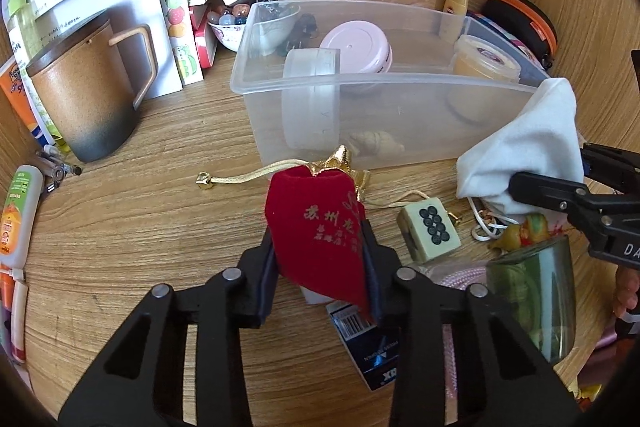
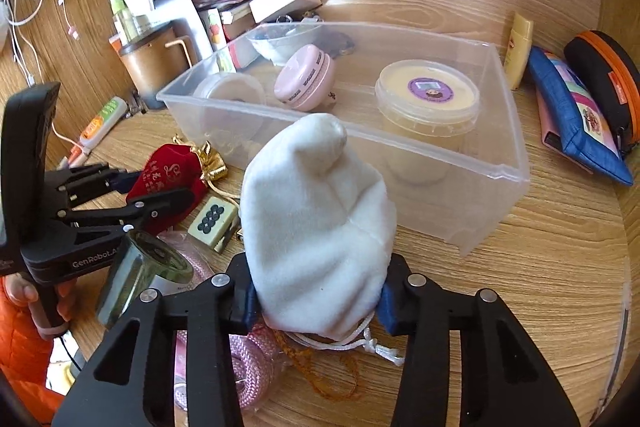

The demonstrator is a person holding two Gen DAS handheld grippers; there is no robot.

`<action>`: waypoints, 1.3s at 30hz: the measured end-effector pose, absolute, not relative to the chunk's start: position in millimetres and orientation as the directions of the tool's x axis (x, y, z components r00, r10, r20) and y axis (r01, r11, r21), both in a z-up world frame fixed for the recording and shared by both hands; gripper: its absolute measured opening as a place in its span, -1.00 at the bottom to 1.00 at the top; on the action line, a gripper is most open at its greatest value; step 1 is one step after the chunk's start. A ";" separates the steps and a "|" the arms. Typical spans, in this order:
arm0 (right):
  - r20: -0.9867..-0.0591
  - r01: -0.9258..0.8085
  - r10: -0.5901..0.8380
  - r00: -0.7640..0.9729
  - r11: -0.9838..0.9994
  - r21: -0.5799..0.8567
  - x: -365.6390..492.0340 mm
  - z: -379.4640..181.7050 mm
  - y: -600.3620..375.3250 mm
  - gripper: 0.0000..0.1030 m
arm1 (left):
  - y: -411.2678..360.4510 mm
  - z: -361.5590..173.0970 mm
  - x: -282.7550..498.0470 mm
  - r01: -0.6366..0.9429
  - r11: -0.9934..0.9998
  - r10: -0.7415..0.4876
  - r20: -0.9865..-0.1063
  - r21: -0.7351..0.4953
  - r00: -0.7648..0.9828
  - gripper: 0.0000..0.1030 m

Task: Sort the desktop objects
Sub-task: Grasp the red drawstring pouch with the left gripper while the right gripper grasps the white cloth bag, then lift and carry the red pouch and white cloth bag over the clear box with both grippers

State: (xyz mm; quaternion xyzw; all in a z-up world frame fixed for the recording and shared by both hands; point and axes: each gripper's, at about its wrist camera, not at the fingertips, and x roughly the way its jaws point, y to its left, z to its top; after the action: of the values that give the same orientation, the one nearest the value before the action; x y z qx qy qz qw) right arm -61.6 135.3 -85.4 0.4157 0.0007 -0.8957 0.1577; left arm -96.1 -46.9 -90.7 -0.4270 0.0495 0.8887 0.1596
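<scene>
Your left gripper point(image 1: 320, 251) is clamped on the red pouch point(image 1: 316, 227) and your right gripper point(image 2: 316, 303) on the white pouch point(image 2: 316, 223), each pouch sticking up between the fingers. The clear bin point(image 2: 500, 171) sits just ahead of both. Lift each pouch over the near wall before you let go, and watch the gold cord point(image 1: 248, 177) trailing on the surface point(image 1: 140, 227).

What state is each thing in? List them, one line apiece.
Left tool: shut on red pouch.
Right tool: shut on white pouch.
Red pouch: gripped, gold cord trailing on the desk.
White pouch: gripped, drawstring pulled shut.
Clear bin: open, no lid, partly filled.
Yellow tub: lidded, upright in the bin.
Pink case: closed, tilted in the bin.
Brown mug: upright, lid on.
</scene>
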 end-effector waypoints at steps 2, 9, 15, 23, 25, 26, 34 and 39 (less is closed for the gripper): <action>-0.738 0.273 -0.285 -0.612 -0.952 0.141 -61.0 -83.3 138.8 -0.22 | -47.9 -89.8 -95.3 -0.322 -0.945 0.244 -0.774 -0.055 -0.585 -0.37; -0.710 0.254 -0.300 -0.637 -0.951 0.174 -58.6 -68.8 150.7 -0.22 | -53.4 -85.1 -91.3 -0.306 -0.949 0.251 -0.762 -0.072 -0.597 -0.46; -0.691 0.255 -0.310 -0.653 -0.949 0.184 -53.3 -59.2 156.9 -0.22 | -57.7 -79.2 -87.0 -0.301 -0.950 0.262 -0.746 -0.086 -0.613 -0.47; -0.657 0.255 -0.325 -0.680 -0.945 0.204 -46.8 -45.3 164.9 -0.22 | -55.3 -67.2 -77.5 -0.312 -0.946 0.274 -0.719 -0.084 -0.639 -0.47; -0.651 0.254 -0.323 -0.687 -0.946 0.201 -44.9 -42.0 165.7 -0.22 | -54.3 -64.5 -75.2 -0.315 -0.945 0.279 -0.714 -0.085 -0.642 -0.47; -0.648 0.254 -0.322 -0.690 -0.946 0.200 -44.8 -40.5 165.5 -0.22 | -54.1 -63.1 -74.6 -0.317 -0.944 0.282 -0.711 -0.087 -0.644 -0.47; -0.634 0.257 -0.322 -0.703 -0.946 0.196 -45.1 -33.3 166.5 -0.22 | -51.2 -46.6 -69.3 -0.339 -0.936 0.311 -0.686 -0.100 -0.658 -0.47; -0.620 0.257 -0.326 -0.714 -0.945 0.201 -46.6 -27.5 168.2 -0.22 | -51.6 -37.5 -68.2 -0.343 -0.933 0.322 -0.667 -0.105 -0.672 -0.47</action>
State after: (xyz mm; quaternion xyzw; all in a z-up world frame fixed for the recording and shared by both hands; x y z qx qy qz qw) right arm -46.6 168.2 -27.5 0.3439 -0.0504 -0.9243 0.1576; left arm -68.2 -51.6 -37.5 -0.3617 0.0146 0.9142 0.1819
